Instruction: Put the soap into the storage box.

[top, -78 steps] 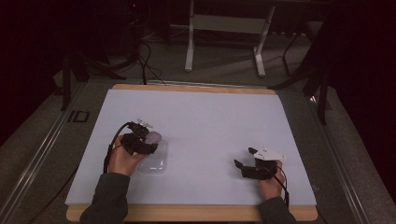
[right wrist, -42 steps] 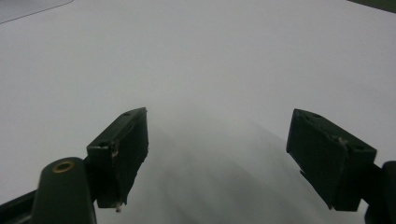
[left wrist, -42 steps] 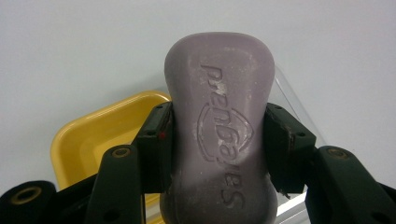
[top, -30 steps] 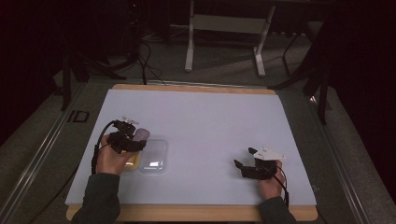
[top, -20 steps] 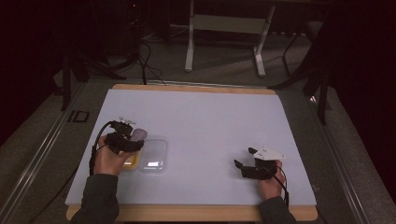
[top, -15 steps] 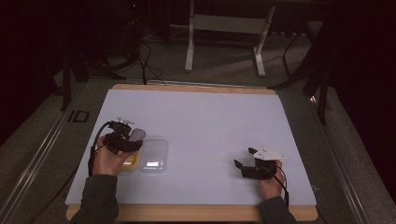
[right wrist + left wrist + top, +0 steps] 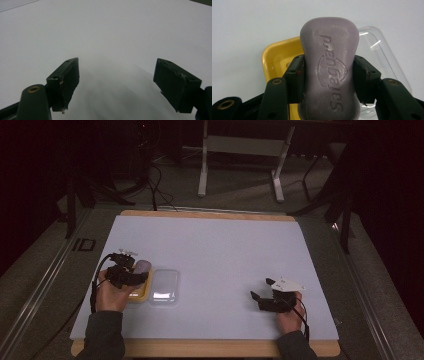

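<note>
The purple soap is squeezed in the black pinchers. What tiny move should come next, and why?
Probably lower the soap bar a little, straight into the yellow soap dish. The left gripper is shut on the bar's sides and holds it just over the dish, whose clear lid lies off beside it, so the dish looks open to take it. The right gripper rests open, apart from these.

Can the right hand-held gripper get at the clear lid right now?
Probably yes. The right hand-held gripper is open and holds nothing, and bare table lies between it and the clear lid.
</note>
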The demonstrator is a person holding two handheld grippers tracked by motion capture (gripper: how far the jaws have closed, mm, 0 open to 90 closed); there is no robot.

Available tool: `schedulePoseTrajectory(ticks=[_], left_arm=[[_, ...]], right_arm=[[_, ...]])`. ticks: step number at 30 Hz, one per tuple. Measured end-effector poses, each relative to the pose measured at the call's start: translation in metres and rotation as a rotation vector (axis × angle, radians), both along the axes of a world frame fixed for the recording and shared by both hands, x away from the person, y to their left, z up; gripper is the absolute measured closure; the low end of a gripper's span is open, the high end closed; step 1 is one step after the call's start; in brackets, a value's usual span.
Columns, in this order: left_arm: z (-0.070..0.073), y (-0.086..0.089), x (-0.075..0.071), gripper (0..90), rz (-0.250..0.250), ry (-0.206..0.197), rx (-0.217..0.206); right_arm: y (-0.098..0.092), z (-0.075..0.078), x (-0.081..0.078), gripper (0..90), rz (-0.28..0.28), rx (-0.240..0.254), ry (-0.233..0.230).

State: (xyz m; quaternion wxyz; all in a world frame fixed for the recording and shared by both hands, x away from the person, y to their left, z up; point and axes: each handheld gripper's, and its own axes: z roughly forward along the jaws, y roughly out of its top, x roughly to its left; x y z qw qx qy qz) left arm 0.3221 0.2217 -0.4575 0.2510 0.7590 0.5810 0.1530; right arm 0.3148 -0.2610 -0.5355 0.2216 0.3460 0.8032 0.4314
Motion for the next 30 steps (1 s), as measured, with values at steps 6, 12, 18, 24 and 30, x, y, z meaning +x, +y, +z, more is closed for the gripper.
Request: schedulePoseTrajectory(ticks=[6, 12, 18, 24, 30], left_arm=[[-0.005, 0.001, -0.001, 49.2, 0.025, 0.004, 0.016], [-0.007, 0.003, -0.002, 49.2, 0.044, 0.004, 0.036], [-0.008, 0.003, -0.003, 49.2, 0.064, 0.005, 0.046], [-0.012, 0.004, -0.004, 49.2, 0.085, 0.0, 0.059], [-0.017, 0.006, -0.004, 49.2, 0.103, 0.005, 0.057]], right_arm=[[0.0, 0.0, 0.0, 20.3, 0.0, 0.0, 0.0], [0.0, 0.0, 0.0, 20.3, -0.001, -0.002, -0.001], [0.0, 0.0, 0.0, 20.3, -0.001, -0.003, -0.001], [0.0, 0.0, 0.0, 20.3, -0.001, -0.003, -0.001], [0.001, 0.0, 0.0, 20.4, -0.001, -0.005, -0.001]])
